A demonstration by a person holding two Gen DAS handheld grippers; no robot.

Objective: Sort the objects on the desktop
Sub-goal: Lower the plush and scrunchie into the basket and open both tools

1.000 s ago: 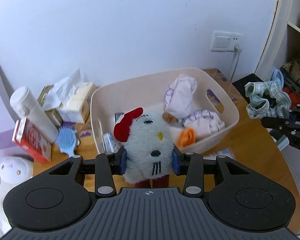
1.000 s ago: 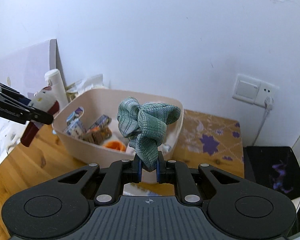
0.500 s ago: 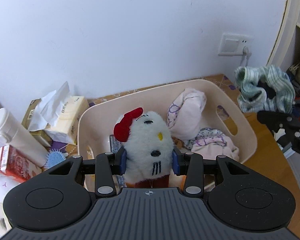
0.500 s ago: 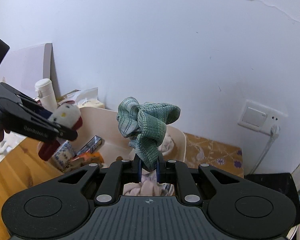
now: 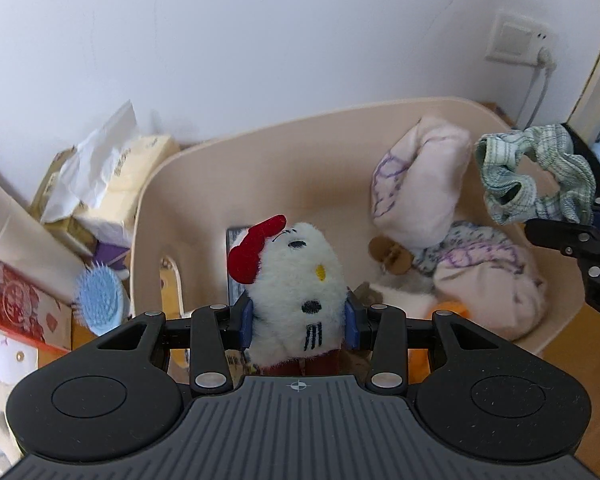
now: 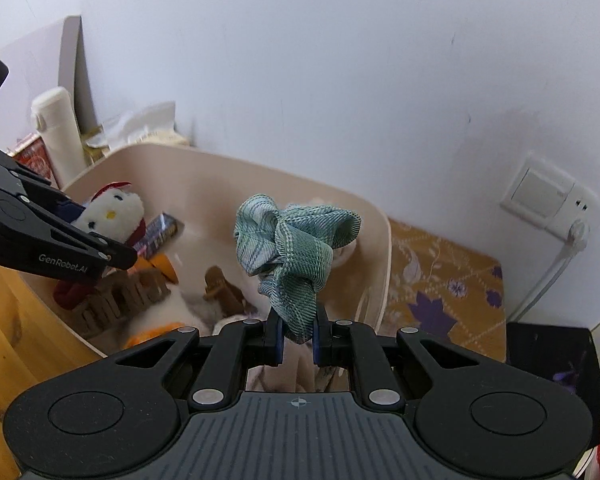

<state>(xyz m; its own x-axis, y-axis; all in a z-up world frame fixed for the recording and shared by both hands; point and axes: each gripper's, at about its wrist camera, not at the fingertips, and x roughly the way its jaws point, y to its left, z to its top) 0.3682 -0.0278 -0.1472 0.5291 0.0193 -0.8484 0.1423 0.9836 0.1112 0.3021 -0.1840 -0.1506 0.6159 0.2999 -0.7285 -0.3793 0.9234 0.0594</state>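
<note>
My left gripper [image 5: 299, 324] is shut on a white plush toy [image 5: 296, 280] with a red bow and holds it over the near left part of a cream bin [image 5: 260, 148]. The toy also shows in the right wrist view [image 6: 114, 210]. My right gripper [image 6: 297, 340] is shut on a green plaid scrunchie [image 6: 294, 246] and holds it above the bin's [image 6: 380, 240] right side. The scrunchie also shows in the left wrist view [image 5: 534, 176]. Inside the bin lie pink cloth bundles [image 5: 424, 184], a brown figure [image 6: 222, 286] and snack packets [image 6: 160, 230].
Left of the bin stand a tissue pack [image 5: 120, 184], a white bottle [image 6: 58, 132], a red box [image 5: 16, 300] and a blue hairbrush [image 5: 100, 300]. A wall socket with a plugged cable [image 6: 552, 200] is on the right. A black tablet [image 6: 548, 360] lies on the patterned mat [image 6: 440, 272].
Both grippers have moved forward and down with their loads. They now hang over the bin's inside, much closer to its contents.
</note>
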